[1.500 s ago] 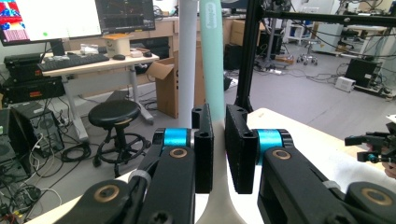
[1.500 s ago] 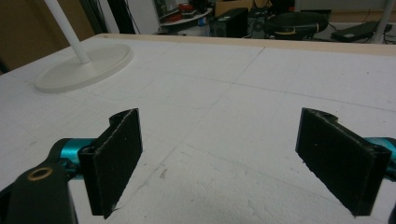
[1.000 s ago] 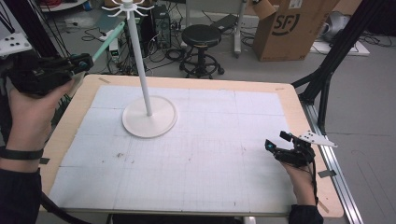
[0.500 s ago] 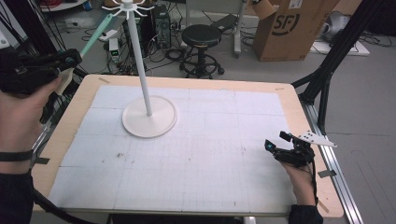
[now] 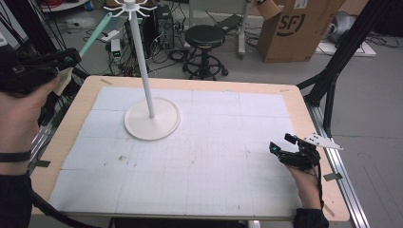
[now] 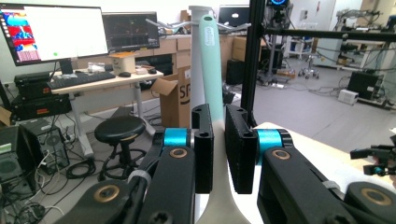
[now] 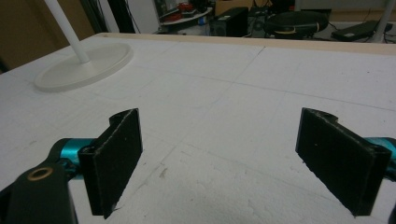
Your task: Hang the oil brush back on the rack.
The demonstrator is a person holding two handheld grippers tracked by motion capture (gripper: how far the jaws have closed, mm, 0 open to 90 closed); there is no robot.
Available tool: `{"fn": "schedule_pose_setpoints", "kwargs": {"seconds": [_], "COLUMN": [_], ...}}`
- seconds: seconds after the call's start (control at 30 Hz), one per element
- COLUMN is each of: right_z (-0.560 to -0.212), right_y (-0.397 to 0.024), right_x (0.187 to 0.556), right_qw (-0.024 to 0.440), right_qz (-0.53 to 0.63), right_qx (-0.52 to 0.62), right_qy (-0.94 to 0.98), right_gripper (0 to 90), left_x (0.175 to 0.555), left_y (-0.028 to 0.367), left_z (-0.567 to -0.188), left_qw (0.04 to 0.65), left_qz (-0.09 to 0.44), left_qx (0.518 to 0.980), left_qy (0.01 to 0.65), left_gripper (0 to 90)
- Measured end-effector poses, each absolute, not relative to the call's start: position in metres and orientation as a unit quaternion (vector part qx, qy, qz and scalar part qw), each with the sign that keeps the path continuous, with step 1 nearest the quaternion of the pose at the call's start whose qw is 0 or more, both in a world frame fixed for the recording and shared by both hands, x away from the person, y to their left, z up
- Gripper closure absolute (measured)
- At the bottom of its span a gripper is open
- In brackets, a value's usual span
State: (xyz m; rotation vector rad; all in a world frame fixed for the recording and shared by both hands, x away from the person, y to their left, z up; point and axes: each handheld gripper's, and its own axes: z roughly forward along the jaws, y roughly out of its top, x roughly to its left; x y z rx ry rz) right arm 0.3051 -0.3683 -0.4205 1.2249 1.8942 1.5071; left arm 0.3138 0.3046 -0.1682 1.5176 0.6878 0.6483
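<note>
1. While my left gripper (image 5: 66, 59) hangs raised beyond the table's left edge, its two flat black jaws pinch a long utensil (image 6: 212, 84) with a smooth mint-green handle that runs up and away toward the top of the stand.
2. From the left gripper view, I see the handle (image 6: 211, 65) taper into a pale, widening neck between the jaw pads; the working end is hidden below the frame, so I cannot tell what kind of utensil it is.
3. On the high view, the green handle (image 5: 95, 34) slants toward the hooked crown of a white stand (image 5: 142, 71), its tip near the hooks but not clearly touching them.
4. That stand is a slim, glossy white pole rising from a round, flat disc base (image 5: 152, 124) resting on the table's far-left part.
5. My right gripper (image 5: 285, 151) sits low over the table's near-right part, well apart from the stand, with its jaws spread wide and nothing between them.
6. In the right gripper view, its matte black pads (image 7: 116, 158) frame bare, grainy white matting.
7. I see the table (image 5: 294, 95) as a pale wooden board covered by a white gridded mat (image 5: 214, 161) with a few dark scuffs.
8. No containers are on the table.
</note>
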Motion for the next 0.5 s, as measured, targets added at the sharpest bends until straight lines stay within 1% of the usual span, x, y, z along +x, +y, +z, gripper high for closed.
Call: {"fn": "schedule_pose_setpoints", "kwargs": {"seconds": [0.5], "right_z": [-0.4205], "right_y": [-0.3691], "right_x": [0.3052], "right_qw": [0.213], "right_qz": [0.543], "right_qx": [0.44], "right_qy": [0.683], "right_gripper": [13.7], "left_x": [0.3223], "left_y": [0.2983], "left_z": [-0.172], "left_qw": [0.621], "left_qz": [0.278], "left_qx": [0.667], "left_qy": [0.302], "left_gripper": [82.1]}}
